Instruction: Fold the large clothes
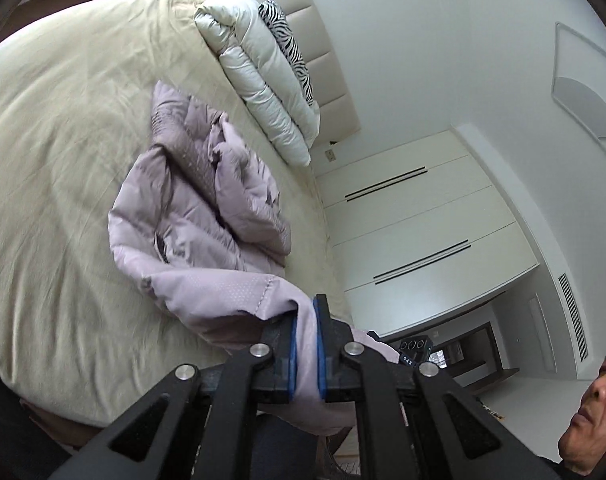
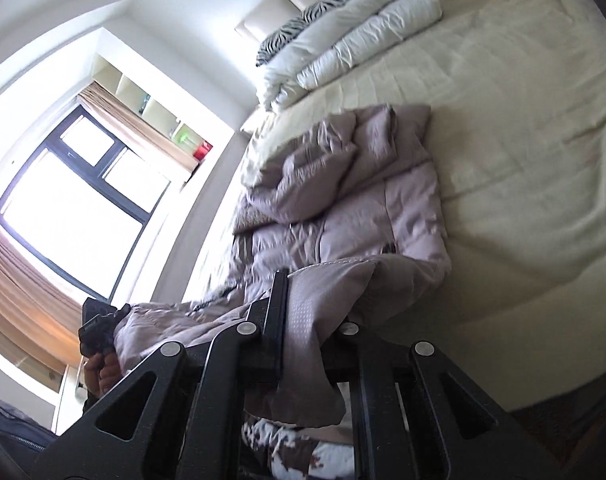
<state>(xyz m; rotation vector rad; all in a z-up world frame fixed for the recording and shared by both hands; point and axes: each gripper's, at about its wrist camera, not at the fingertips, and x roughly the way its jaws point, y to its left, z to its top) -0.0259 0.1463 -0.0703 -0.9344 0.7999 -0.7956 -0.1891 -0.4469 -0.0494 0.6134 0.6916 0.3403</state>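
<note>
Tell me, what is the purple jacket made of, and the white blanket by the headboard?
The purple jacket looks like thin, smooth synthetic cloth with soft padding inside: it puffs up and shows stitched quilt lines. The white blanket looks like shiny, slippery fabric over thick filling, since it gleams and bulges in fat rolls. I cannot be sure.

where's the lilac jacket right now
The lilac jacket lies crumpled on the cream bed, below the folded white duvet, its near edge pinched in both hand-held grippers.

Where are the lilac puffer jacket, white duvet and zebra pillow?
lilac puffer jacket (image 1: 191,216), left wrist view, crumpled body lying on the bed
white duvet (image 1: 263,80), left wrist view, middle of the folded roll
zebra pillow (image 2: 323,6), right wrist view, striped top face
</note>
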